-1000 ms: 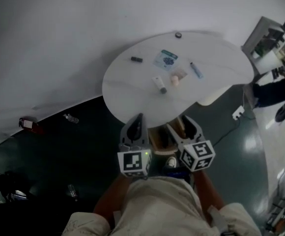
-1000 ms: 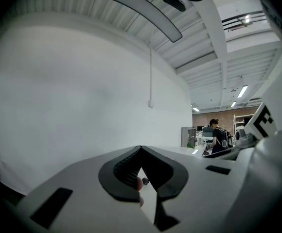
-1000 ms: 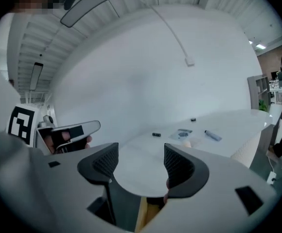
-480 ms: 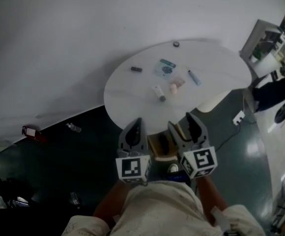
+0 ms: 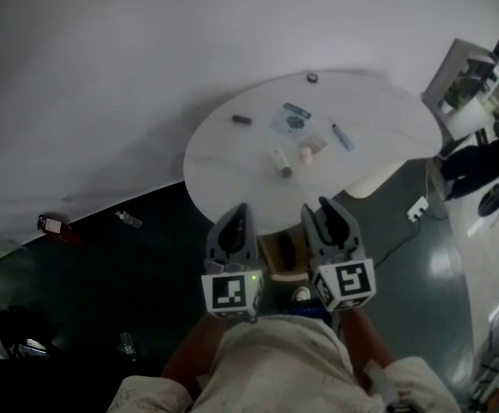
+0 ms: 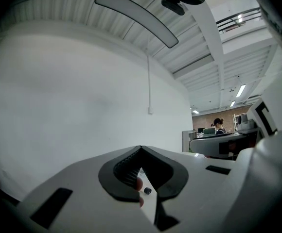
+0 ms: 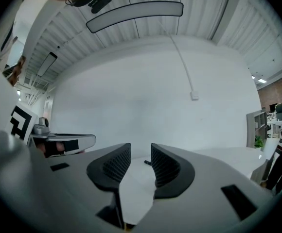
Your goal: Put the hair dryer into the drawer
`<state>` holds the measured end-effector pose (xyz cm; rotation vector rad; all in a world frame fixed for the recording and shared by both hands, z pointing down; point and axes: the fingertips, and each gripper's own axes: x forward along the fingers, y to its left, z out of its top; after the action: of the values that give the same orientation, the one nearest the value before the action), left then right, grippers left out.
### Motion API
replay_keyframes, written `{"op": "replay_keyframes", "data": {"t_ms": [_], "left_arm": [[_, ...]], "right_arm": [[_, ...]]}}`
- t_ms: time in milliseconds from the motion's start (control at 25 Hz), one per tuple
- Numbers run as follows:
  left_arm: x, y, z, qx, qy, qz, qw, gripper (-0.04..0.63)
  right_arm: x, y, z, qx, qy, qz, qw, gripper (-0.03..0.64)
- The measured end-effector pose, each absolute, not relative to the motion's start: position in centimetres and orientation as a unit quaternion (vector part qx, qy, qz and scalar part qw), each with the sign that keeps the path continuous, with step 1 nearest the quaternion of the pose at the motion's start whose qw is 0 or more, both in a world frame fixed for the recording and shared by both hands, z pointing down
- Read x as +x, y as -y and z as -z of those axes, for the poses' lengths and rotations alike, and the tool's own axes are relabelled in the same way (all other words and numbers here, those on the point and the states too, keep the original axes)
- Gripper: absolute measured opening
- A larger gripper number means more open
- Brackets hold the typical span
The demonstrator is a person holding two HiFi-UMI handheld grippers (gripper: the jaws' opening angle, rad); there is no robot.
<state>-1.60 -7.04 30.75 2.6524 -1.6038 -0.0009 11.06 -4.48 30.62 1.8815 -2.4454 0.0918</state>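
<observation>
Under the near edge of the round white table (image 5: 232, 166) an open wooden drawer (image 5: 273, 249) shows between my two grippers. A dark thing (image 5: 287, 249) lies in it; its shape is too small to make out. My left gripper (image 5: 237, 215) is held level at the table's edge, left of the drawer. In the left gripper view its jaws (image 6: 141, 149) are shut with their tips touching and nothing held. My right gripper (image 5: 321, 210) is to the right of the drawer. Its jaws (image 7: 141, 153) are closing with a narrow gap and nothing between them.
Several small things lie on the table: a black stick (image 5: 242, 120), a blue packet (image 5: 291, 121), a tube (image 5: 280, 162), a pink thing (image 5: 306, 154), a blue pen (image 5: 342, 136). A white power strip (image 5: 418, 206) and a bottle (image 5: 129, 220) lie on the dark floor. A person (image 5: 482, 157) is at the far right.
The right gripper's jaws have drawn much closer together. Both grippers have lifted a little by the table's edge. The left gripper's jaws stayed shut.
</observation>
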Motion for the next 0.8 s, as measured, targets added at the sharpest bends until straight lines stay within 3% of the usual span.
{"op": "replay_keyframes", "data": {"t_ms": [280, 800], "left_arm": [[-1.39, 6.93, -30.60, 0.856, 0.517, 0.010, 0.017, 0.002], [-2.06, 6.70, -31.15, 0.849, 0.529, 0.017, 0.012, 0.002]], "right_arm": [[10.83, 4.40, -30.99, 0.612, 0.790, -0.020, 0.027, 0.008], [11.37, 4.64, -31.66, 0.620, 0.784, -0.022, 0.022, 0.005]]}}
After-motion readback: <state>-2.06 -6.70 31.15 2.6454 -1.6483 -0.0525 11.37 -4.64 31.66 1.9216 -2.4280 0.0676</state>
